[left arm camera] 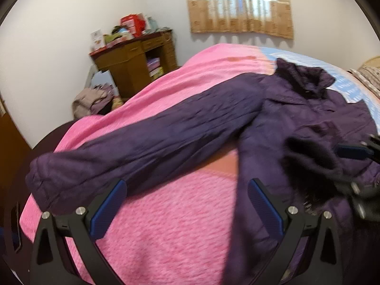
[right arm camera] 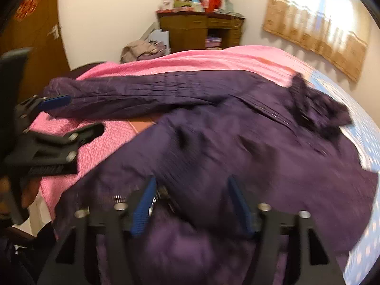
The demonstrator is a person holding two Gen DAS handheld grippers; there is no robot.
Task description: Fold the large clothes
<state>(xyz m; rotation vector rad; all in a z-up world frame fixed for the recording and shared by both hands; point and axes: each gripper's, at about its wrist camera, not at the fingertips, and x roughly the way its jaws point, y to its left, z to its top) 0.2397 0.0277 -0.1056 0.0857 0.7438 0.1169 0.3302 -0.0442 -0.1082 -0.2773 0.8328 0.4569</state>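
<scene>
A large dark purple padded coat (left arm camera: 296, 118) lies spread on a bed with a pink blanket (left arm camera: 171, 225). One long sleeve (left arm camera: 147, 137) stretches out to the left, its cuff near the bed's left edge. My left gripper (left arm camera: 187, 185) is open and empty, low over the pink blanket between the sleeve and the coat's body. The coat also fills the right wrist view (right arm camera: 237, 147). My right gripper (right arm camera: 192, 182) is open over the coat's body; its jaws stand apart with purple fabric beneath them. The left gripper shows at the left of that view (right arm camera: 54, 128).
A brown wooden desk (left arm camera: 135, 59) piled with boxes stands against the far wall, a heap of clothes (left arm camera: 95, 102) beside it. A curtained window (left arm camera: 239, 4) is behind the bed. A blue patterned sheet (left arm camera: 351, 87) covers the bed's right side. A wooden door (right arm camera: 30, 35) is at left.
</scene>
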